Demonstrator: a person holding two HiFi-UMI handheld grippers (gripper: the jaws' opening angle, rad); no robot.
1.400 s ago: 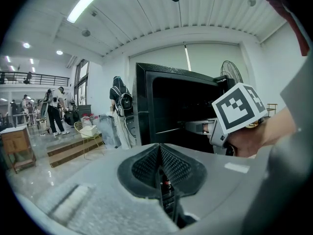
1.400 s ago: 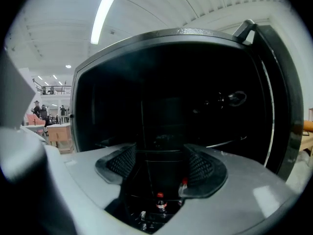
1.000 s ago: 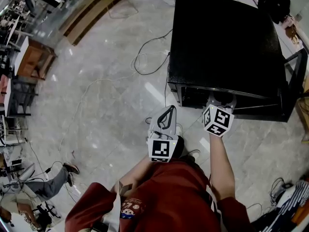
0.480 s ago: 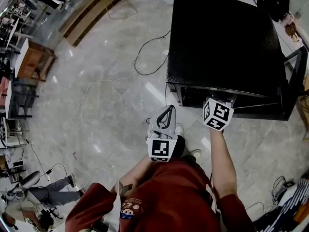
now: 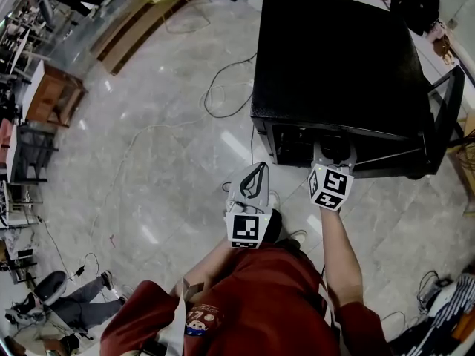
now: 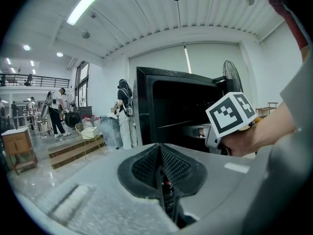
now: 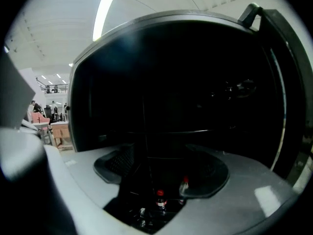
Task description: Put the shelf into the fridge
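The black fridge (image 5: 334, 58) stands open toward me, its door (image 5: 444, 113) swung out to the right. In the right gripper view a thin wire shelf (image 7: 195, 131) runs level across the dark inside, with a thin wire crossing between the jaws. My right gripper (image 7: 164, 170) is at the fridge mouth with its jaws apart; whether they touch the wire is too dark to tell. Small bottles (image 7: 159, 198) show low inside the fridge. My left gripper (image 5: 260, 167) hangs back near my body, shut and empty, its pads (image 6: 168, 168) pressed together.
Cables (image 5: 223, 87) trail over the pale tiled floor left of the fridge. Wooden furniture (image 5: 48, 87) and chairs line the left side. A person (image 5: 74, 299) is at the lower left. A bag (image 5: 415, 2) lies behind the fridge.
My right gripper pushed toward the fridge opening, then drew back a little. The left gripper stayed put. The person at lower left moved along the floor.
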